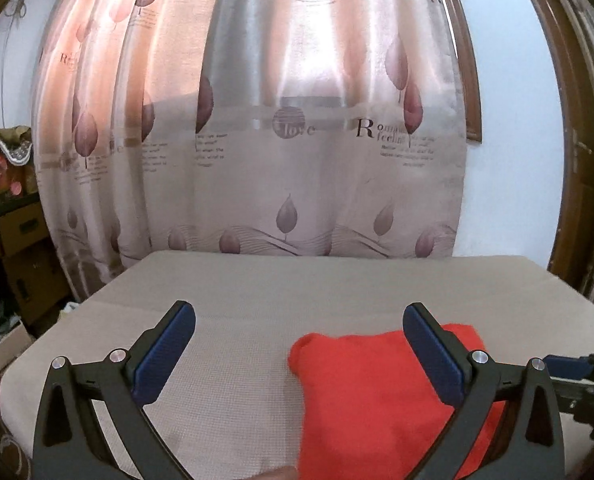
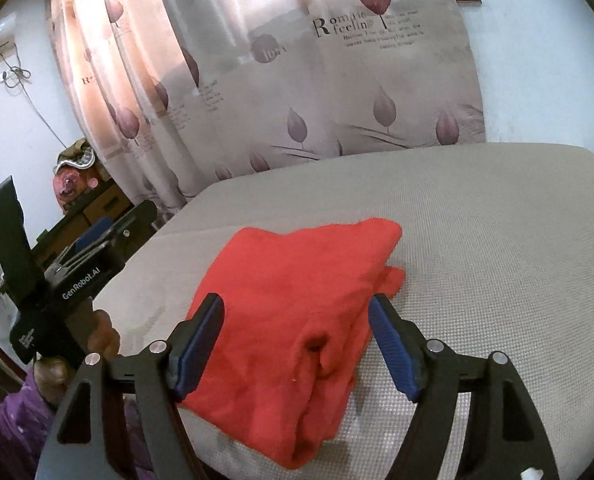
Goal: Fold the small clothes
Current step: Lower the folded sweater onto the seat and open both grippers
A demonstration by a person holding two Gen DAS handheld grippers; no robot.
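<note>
A red garment [image 2: 297, 272] lies folded into a thick, uneven bundle on the beige padded table [image 2: 497, 240]. My right gripper [image 2: 296, 300] hovers over the bundle's near end, open. The cloth shows between its blue pads [image 2: 201, 344] without being pinched. In the left wrist view the same garment [image 1: 369, 392] lies low and to the right. My left gripper [image 1: 300, 312] is open wide above the table [image 1: 257, 280], nothing between its fingers; its right finger [image 1: 429, 352] overlaps the cloth. The left tool's black housing [image 2: 77, 280] shows at the far left of the right wrist view, held by a hand [image 2: 105, 332].
A patterned pinkish curtain [image 1: 297, 140] hangs just behind the table's far edge. Cardboard boxes [image 1: 21, 248] and clutter are stacked at the left. A dark wooden frame [image 1: 577, 140] runs down the right. The beige surface stretches left of and beyond the garment.
</note>
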